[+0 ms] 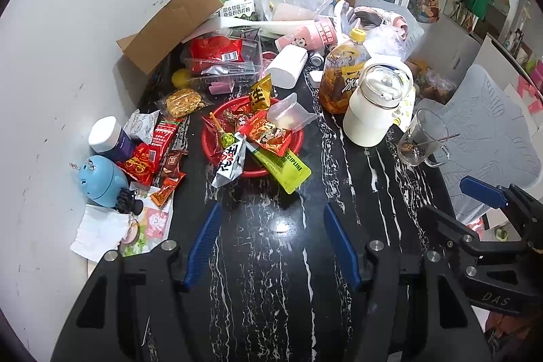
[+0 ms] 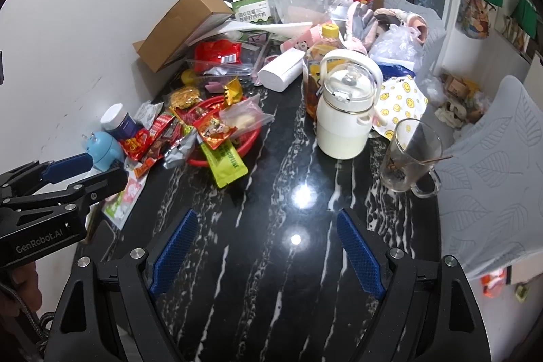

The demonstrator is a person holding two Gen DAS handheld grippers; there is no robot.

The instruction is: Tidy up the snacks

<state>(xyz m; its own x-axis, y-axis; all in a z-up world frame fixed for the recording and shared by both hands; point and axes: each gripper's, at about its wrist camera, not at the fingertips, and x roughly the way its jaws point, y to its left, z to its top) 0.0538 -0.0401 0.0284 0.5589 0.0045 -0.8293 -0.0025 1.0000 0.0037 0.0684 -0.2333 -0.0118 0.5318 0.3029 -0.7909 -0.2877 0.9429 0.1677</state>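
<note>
1. Nearest, the left hand-held gripper (image 1: pixel 271 246) hung over bare black marbled worktop (image 1: pixel 271 311) with its jaws partly spread and nothing between them; the right hand-held gripper (image 2: pixel 268 250) stood wider, also empty; neither touched a snack, so any reach would have had to start from well short of the pile.
2. Beyond the left fingers, the red basket (image 1: pixel 207 138) sat overfilled; a yellow-green pouch (image 1: pixel 288 168) and a silver packet (image 1: pixel 230 163) drooped over its near rim onto the worktop; a careless nudge there could likely have tipped them out or dragged the light basket along the glossy surface.
3. To the basket's left, loose red and orange packets (image 1: pixel 152 151) lay heaped beside a blue round gadget (image 1: pixel 100 180) and a white-capped jar (image 1: pixel 108 134); flat foil wrappers lying flush on the stone would probably have slipped from the pads, and a sweep at them risked knocking the gadget over.
4. On the right, a glass mug (image 2: pixel 410 155) with a stick inside stood near a white flask (image 2: pixel 346 117); the right hand-held gripper crossing toward the snacks could have clipped either; the mug seemed the easier to topple.
5. Farthest, a clear tub (image 1: pixel 224 63) held a red bag, under a leaning cardboard box (image 1: pixel 169 26); pulling from that stack might have brought the clutter down.
</note>
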